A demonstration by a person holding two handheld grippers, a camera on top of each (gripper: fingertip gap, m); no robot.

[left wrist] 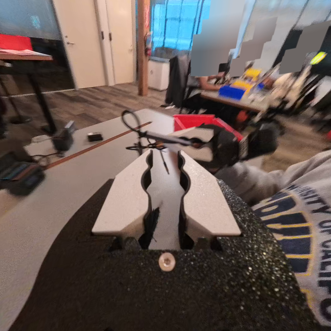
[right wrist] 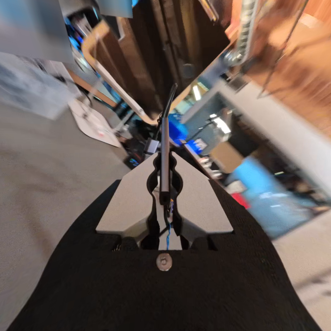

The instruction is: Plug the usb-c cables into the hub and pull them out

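In the right wrist view my right gripper [right wrist: 164, 154] is shut on a slim grey hub [right wrist: 164, 161], held on edge and lifted off the table. A black cable [right wrist: 170, 100] leaves the hub's far end, and a grey plug [right wrist: 153, 144] sits at its left side. In the left wrist view my left gripper [left wrist: 165, 154] is open and empty over the grey table [left wrist: 53, 197]. Just beyond its tips the right gripper [left wrist: 197, 138] holds the hub [left wrist: 172, 140]. A black cable loop [left wrist: 129, 118] rises from the hub and a loose cable end [left wrist: 165, 164] hangs down.
A red bin [left wrist: 193, 120] stands behind the right gripper. A small black box [left wrist: 95, 136] and a dark upright device [left wrist: 63, 138] sit at the table's far left, with more electronics [left wrist: 21, 175] lower left. A grey sleeve [left wrist: 268, 179] comes in from the right.
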